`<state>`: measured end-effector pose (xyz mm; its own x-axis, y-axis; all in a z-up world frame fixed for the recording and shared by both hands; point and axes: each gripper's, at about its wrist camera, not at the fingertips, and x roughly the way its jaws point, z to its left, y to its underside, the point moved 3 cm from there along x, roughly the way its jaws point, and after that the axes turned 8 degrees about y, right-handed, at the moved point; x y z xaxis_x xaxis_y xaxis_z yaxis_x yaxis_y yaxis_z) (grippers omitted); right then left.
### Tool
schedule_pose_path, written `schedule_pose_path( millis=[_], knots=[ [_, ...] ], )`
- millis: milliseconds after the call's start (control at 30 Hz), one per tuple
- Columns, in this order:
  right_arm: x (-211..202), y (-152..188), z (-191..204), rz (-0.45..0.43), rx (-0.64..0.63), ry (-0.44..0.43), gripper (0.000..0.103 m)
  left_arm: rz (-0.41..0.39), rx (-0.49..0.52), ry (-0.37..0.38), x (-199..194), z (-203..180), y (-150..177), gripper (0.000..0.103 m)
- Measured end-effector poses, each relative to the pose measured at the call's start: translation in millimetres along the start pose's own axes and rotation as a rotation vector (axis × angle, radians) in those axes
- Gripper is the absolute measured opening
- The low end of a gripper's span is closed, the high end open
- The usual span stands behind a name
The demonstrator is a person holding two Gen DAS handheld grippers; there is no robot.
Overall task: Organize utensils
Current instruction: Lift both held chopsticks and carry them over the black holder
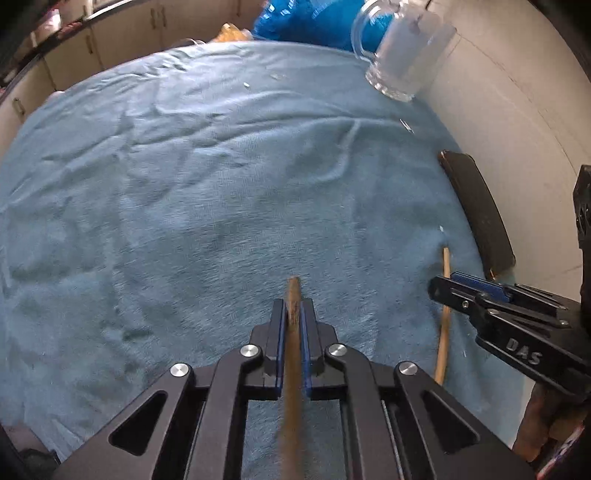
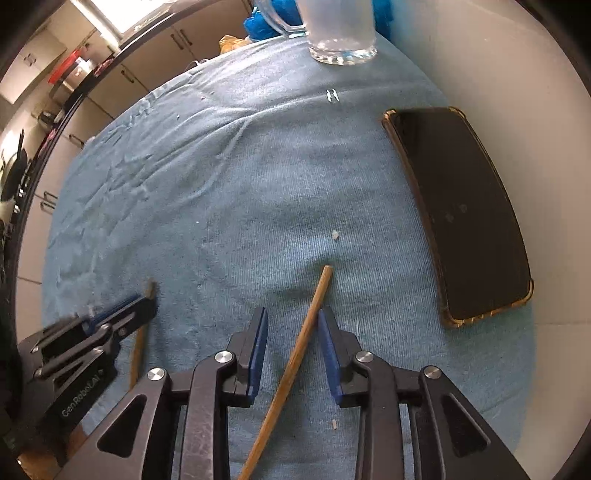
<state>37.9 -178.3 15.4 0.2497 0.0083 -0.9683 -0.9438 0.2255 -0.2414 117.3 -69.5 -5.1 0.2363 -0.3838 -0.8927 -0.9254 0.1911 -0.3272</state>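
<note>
While both thin brown wooden chopsticks lay on the wrinkled blue towel (image 2: 229, 192), you had the left gripper (image 1: 293, 314) clenched on the darker chopstick (image 1: 293, 295), well to the left of the black phone in its gold-edged case (image 2: 465, 218). Your right gripper (image 2: 291, 325) stood released, its blue pads astride the paler chopstick (image 2: 306, 325) just left of that phone, one pad close against it, neither one squeezing. Both sticks looked light, stiff and smooth, so likely to swivel or slip; a hold nearer the middle would have steadied them. The clear glass mug (image 2: 341, 33) waited beyond the phone.
</note>
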Motion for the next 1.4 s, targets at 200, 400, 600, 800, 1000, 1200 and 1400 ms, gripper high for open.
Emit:
schedule_pose_path(
  millis=[200, 400, 600, 800, 1000, 1200, 1400],
  knots=[
    [-5, 15, 8, -0.114, -0.075, 0.073, 0.006, -0.123, -0.016, 0.008, -39, 3, 24, 0.007],
    [-47, 39, 3, -0.266, -0.017, -0.071, 0.006, -0.265, 0.007, 0.035, -102, -3, 59, 0.007],
    [-100, 81, 15, -0.427, -0.018, -0.134, 0.006, -0.428, 0.015, 0.076, -164, -7, 106, 0.007],
    [-142, 117, 36, -0.565, -0.06, -0.163, 0.006, -0.599, 0.004, 0.069, -218, -5, 145, 0.007],
    [-179, 149, 58, -0.672, -0.1, -0.215, 0.006, -0.722, 0.008, 0.041, -262, -1, 175, 0.007],
    [-205, 172, 81, -0.76, -0.153, -0.225, 0.006, -0.809, -0.002, 0.022, -297, 8, 202, 0.007],
    [-227, 183, 103, -0.828, -0.198, -0.235, 0.006, -0.868, -0.03, 0.014, -325, 21, 219, 0.007]
  ],
)
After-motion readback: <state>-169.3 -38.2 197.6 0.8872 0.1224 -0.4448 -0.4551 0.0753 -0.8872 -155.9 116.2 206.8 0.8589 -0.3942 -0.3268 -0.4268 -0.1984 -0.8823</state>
